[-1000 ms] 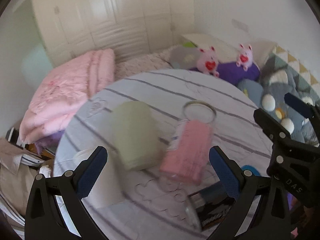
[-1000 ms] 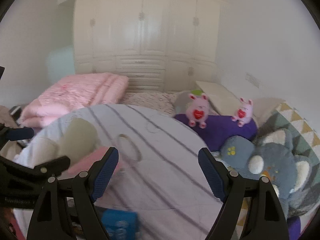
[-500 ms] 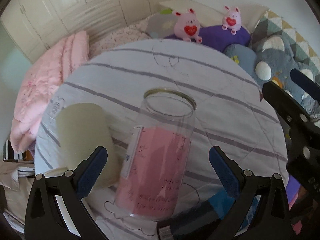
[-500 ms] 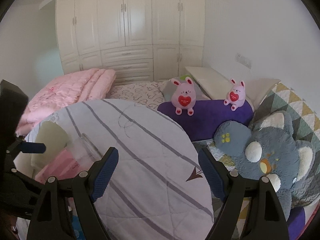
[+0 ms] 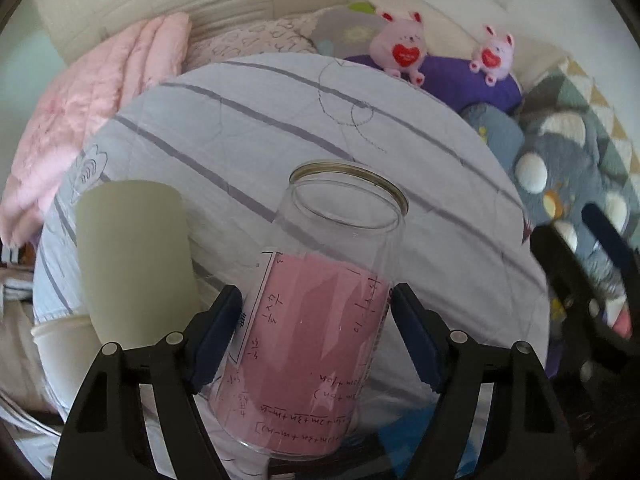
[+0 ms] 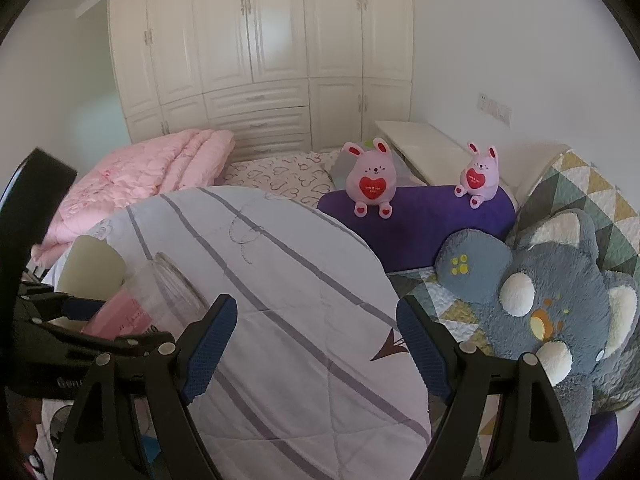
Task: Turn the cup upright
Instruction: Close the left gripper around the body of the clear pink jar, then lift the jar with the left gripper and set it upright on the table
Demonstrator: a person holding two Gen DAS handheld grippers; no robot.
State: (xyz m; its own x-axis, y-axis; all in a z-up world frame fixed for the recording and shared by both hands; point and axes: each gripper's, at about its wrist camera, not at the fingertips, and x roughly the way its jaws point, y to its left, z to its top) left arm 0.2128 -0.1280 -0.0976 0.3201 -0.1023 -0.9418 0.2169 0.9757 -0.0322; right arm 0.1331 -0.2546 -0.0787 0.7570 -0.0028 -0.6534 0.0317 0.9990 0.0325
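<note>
- Left wrist view: the clear glass cup point(image 5: 320, 320), pink paper inside, is seen clamped at mid-body between the jaws of the left gripper point(image 5: 316, 334), mouth up, over the round bench point(image 5: 280, 120). Smooth, rigid, breakable glass is judged slippery; mid-wall suits a grip. A green cup point(image 5: 134, 260) stands beside it.
- Right wrist view: the right gripper point(image 6: 316, 346) is seen spread apart and holding nothing; the cup sits far left.
</note>
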